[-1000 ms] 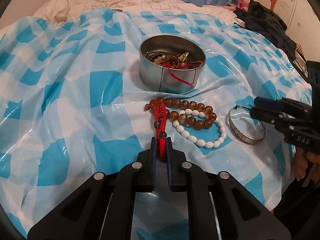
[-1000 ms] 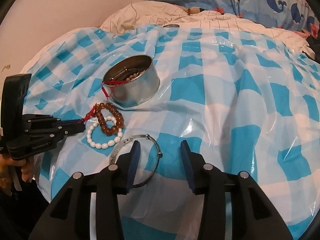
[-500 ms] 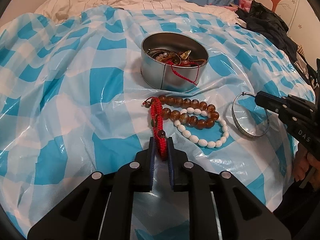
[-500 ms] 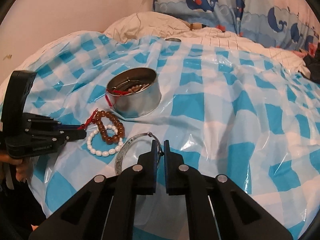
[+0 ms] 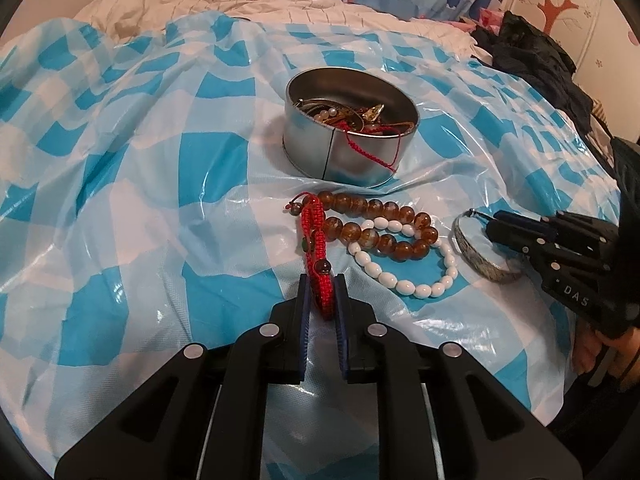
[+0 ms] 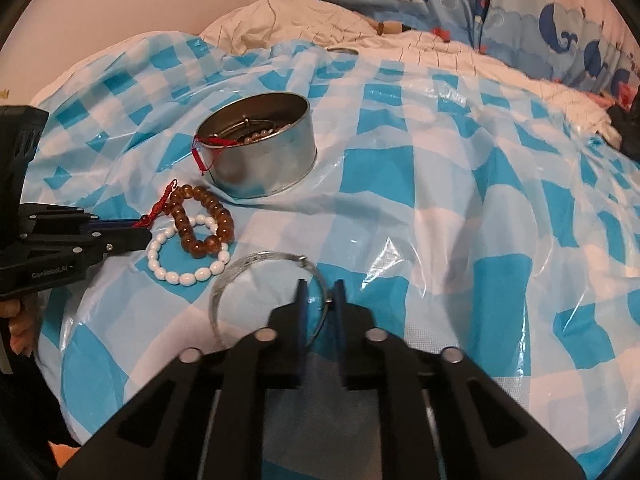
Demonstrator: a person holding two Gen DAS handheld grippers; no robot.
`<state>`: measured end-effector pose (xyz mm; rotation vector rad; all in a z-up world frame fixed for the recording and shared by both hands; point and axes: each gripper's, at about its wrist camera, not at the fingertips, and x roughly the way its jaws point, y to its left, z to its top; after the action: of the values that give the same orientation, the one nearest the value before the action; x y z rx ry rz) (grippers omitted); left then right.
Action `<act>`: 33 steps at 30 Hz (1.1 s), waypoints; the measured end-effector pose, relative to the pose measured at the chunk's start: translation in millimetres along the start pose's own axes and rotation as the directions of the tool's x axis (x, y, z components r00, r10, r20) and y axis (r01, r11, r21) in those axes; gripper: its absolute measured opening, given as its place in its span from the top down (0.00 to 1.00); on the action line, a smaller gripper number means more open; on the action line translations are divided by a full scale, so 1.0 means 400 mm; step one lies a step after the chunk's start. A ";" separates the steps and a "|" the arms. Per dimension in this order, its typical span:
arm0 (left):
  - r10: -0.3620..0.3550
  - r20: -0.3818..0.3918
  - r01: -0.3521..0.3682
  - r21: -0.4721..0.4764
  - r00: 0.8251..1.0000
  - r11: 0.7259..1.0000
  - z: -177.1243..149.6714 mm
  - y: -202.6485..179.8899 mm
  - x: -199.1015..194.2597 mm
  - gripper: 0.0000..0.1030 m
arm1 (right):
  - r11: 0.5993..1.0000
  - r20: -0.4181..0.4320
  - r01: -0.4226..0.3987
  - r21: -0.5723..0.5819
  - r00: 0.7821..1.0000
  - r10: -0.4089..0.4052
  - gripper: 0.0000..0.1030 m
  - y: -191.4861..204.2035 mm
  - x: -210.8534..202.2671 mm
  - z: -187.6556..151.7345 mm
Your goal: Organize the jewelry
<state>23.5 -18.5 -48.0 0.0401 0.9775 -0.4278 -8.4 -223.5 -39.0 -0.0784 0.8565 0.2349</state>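
My left gripper (image 5: pixel 322 294) is shut on the near end of a red braided bracelet (image 5: pixel 316 240) that trails forward over the cloth. Beside it lie a brown bead bracelet (image 5: pixel 376 220) and a white bead bracelet (image 5: pixel 404 268). My right gripper (image 6: pixel 320 300) is shut on the thin side of a silver bangle (image 6: pixel 228 280); the bangle also shows in the left wrist view (image 5: pixel 476 256). A round metal tin (image 5: pixel 348 136) with several pieces of jewelry inside stands behind them; it also shows in the right wrist view (image 6: pixel 260 148).
Everything lies on a crinkled blue and white checked plastic sheet (image 5: pixel 140 200) spread over a bed. White bedding (image 6: pixel 300 20) and whale-print pillows (image 6: pixel 520 8) are at the back. Dark clothing (image 5: pixel 540 64) lies at the far right.
My right gripper went from open around the bangle to shut on it and has lifted its near side. My left gripper stays shut on the red bracelet and has risen slightly.
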 end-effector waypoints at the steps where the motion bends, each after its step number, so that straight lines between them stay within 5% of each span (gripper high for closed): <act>1: -0.002 0.015 0.002 -0.008 1.000 1.000 -0.001 0.001 -0.002 0.89 | 1.000 0.009 -0.002 0.005 1.000 0.002 0.93 0.000 -0.002 -0.001; 7: 0.018 0.171 -0.019 0.004 0.985 1.000 0.009 -0.010 -0.068 0.90 | 0.999 0.107 -0.009 0.044 0.994 0.004 0.93 -0.010 -0.040 0.006; 16: 0.019 0.122 -0.014 -0.040 0.992 0.999 -0.008 0.010 -0.006 0.95 | 0.997 0.033 -0.009 0.075 0.999 0.006 0.92 -0.022 0.001 -0.001; 17: 0.011 0.122 -0.005 -0.046 0.992 0.999 -0.009 0.012 -0.004 0.95 | 0.996 0.035 -0.014 0.083 0.999 0.011 0.91 -0.025 0.001 -0.002; 20: -0.010 0.125 0.019 -0.068 0.992 0.997 -0.013 0.021 0.001 0.94 | 0.995 0.043 -0.022 0.093 0.999 0.018 0.66 -0.027 -0.004 -0.005; 22: -0.007 0.122 0.016 -0.072 0.993 0.997 -0.014 0.021 0.002 0.92 | 0.997 0.026 -0.014 0.071 1.000 0.012 0.65 -0.017 0.003 -0.008; 25: -0.001 0.119 0.010 -0.069 0.993 0.998 -0.015 0.021 0.003 0.90 | 0.999 0.016 -0.010 0.031 1.000 0.009 0.77 -0.002 0.007 -0.012; 28: -0.021 0.107 0.029 -0.077 0.994 0.997 -0.011 0.018 0.003 0.72 | 1.000 0.026 0.001 0.001 1.000 -0.001 0.90 0.013 0.002 -0.016; 33: 0.006 0.099 0.002 -0.079 0.995 0.997 -0.012 0.008 0.004 0.58 | 0.999 0.069 0.017 0.030 0.997 -0.019 0.94 0.002 -0.017 -0.014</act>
<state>21.8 -14.8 -52.5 -0.0516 0.8953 -0.3850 -16.8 -225.0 -37.4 -0.0504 0.7899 0.2066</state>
